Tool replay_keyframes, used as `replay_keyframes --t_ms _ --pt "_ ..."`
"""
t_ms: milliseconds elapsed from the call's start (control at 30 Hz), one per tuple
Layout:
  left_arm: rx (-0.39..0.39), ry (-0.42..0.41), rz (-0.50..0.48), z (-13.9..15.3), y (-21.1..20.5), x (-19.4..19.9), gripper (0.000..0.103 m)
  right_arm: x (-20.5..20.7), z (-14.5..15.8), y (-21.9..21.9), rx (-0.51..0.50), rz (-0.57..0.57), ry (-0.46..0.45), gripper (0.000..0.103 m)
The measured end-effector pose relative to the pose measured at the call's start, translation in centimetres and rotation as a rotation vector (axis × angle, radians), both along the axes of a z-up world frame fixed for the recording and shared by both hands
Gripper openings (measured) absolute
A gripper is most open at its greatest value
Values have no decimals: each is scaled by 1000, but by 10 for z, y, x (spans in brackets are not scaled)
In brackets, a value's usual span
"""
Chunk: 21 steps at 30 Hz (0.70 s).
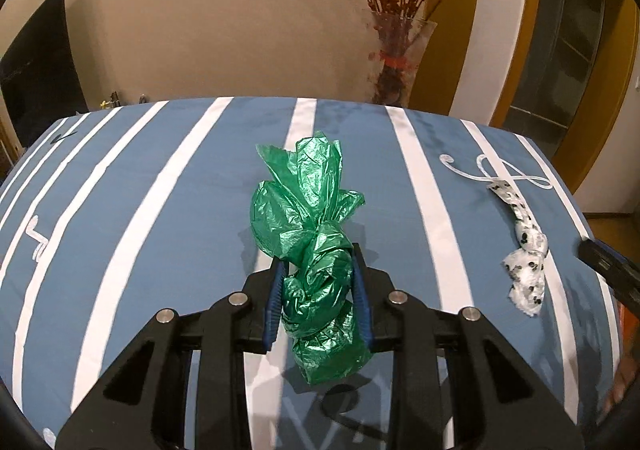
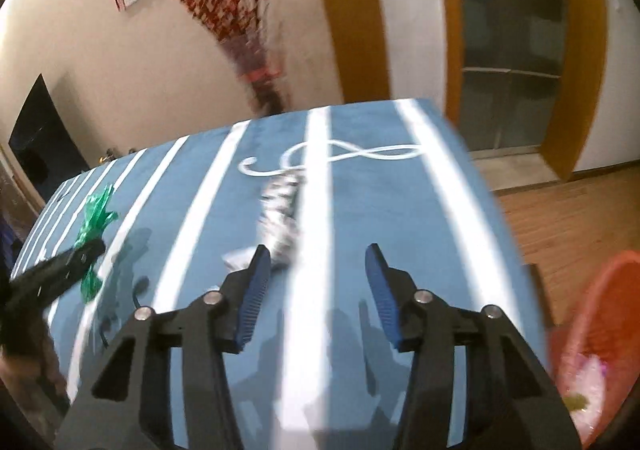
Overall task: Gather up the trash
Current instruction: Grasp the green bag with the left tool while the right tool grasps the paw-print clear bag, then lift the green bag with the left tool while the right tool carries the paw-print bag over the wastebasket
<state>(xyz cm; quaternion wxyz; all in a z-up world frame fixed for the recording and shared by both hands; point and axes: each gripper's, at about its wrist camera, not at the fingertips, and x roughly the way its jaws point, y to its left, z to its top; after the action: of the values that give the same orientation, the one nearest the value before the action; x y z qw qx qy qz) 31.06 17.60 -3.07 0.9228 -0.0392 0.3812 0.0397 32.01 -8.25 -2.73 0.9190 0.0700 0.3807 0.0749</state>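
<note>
My left gripper [image 1: 318, 262] is shut on a crumpled green plastic bag [image 1: 308, 218], held just above the blue striped tablecloth [image 1: 168, 210]. The bag [image 2: 94, 226] and left gripper [image 2: 60, 270] also show at the left of the right wrist view. A white wrapper with black spots [image 1: 526, 254] lies on the cloth to the right. My right gripper [image 2: 318, 250] is open and empty; the same wrapper [image 2: 280, 214] lies just ahead of its left finger. The right wrist view is blurred.
A red bin [image 2: 596, 346] with some trash inside stands on the wooden floor beside the table's right edge. A glass vase with red branches [image 1: 394, 58] stands behind the table's far edge. A dark screen [image 1: 40, 62] is at the far left.
</note>
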Motion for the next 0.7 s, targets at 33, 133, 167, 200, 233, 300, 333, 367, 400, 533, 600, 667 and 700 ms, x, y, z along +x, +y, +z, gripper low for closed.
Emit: replay_keyframes --t_ms 33,133,167,200,233,300,333,367,400,533,600,667,700 --pt "-6 2 -1 0 4 1 30 10 -3 11 -1 11 11 47" --pt "-16 5 -2 -1 8 1 30 25 -12 33 -31 25 32 47" --pt "-18 8 -3 -2 8 2 30 30 -15 39 -50 26 40 47" --pt "-21 12 -5 -3 8 2 30 33 -19 45 -78 28 50 43" --pt "-22 15 -8 -4 8 2 30 36 -22 48 -97 30 59 30" --pt "-25 18 -17 -6 6 1 30 36 -29 48 -128 31 89 18" --pt "-26 19 -23 -6 4 1 30 35 -30 45 -130 28 87 16" --pt "-28 20 -28 -6 3 0 30 31 -29 41 -122 29 88 15" --pt "-31 21 -36 -6 0 -1 30 25 -28 33 -109 25 89 14" --pt "-42 20 -67 -3 -16 -7 30 -1 -18 3 -90 -8 67 13" --pt "-46 17 -87 -1 -26 -11 30 -17 -12 -16 -79 -29 54 13" --pt "-52 14 -113 3 -40 -17 30 -33 -4 -34 -64 -50 40 13" --pt "-52 11 -126 5 -47 -20 30 -43 0 -45 -57 -64 31 13"
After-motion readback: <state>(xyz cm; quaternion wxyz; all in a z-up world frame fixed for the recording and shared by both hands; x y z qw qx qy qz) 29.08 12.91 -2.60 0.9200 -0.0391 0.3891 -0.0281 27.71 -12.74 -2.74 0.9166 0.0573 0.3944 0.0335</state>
